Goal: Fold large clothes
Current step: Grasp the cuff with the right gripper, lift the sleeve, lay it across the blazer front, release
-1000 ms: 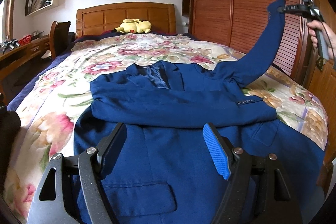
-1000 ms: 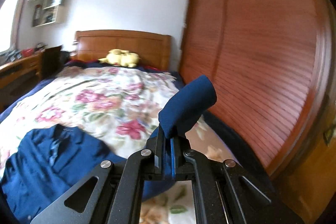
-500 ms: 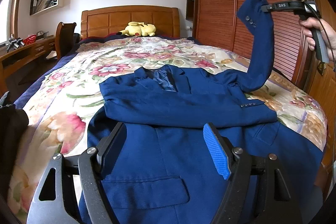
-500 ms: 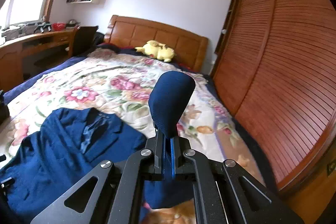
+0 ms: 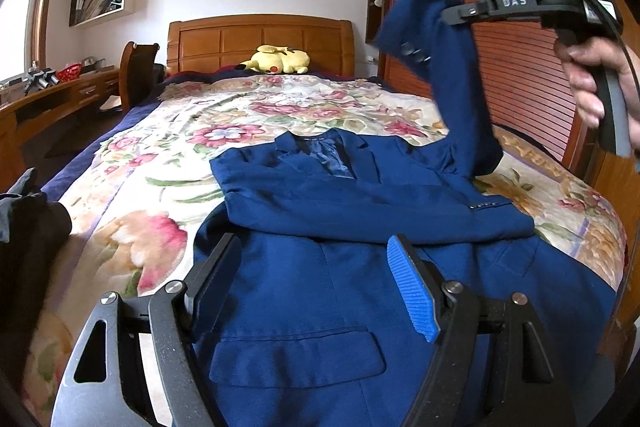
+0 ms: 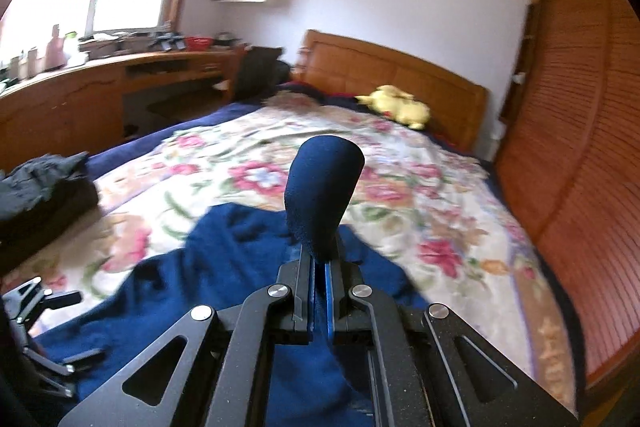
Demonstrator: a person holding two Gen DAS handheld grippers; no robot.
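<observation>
Since a second ago the raised sleeve [image 5: 452, 75] has swung from out near the wardrobe [image 5: 500, 27] to over the jacket [image 5: 340, 267], and the right wrist view has turned from the louvred doors toward the desk [image 6: 100, 91] and window. From the left wrist, the navy jacket lies face up on the floral bedspread [image 5: 160, 155], its other sleeve already folded flat across the chest; the left gripper [image 5: 316, 287] hovers over the hem with jaws spread wide and nothing between them, likely waiting to steady the cloth. The right gripper [image 5: 448, 13] lifts the cuff high, probably so the sleeve clears the body before being laid across. From the right wrist, the right gripper's jaws are clenched on the cuff [image 6: 324, 195], a rounded tube of matte, slightly fuzzy wool standing above the fingers [image 6: 304, 291]. A yellow plush [image 6: 396, 107] rests by the wooden headboard.
</observation>
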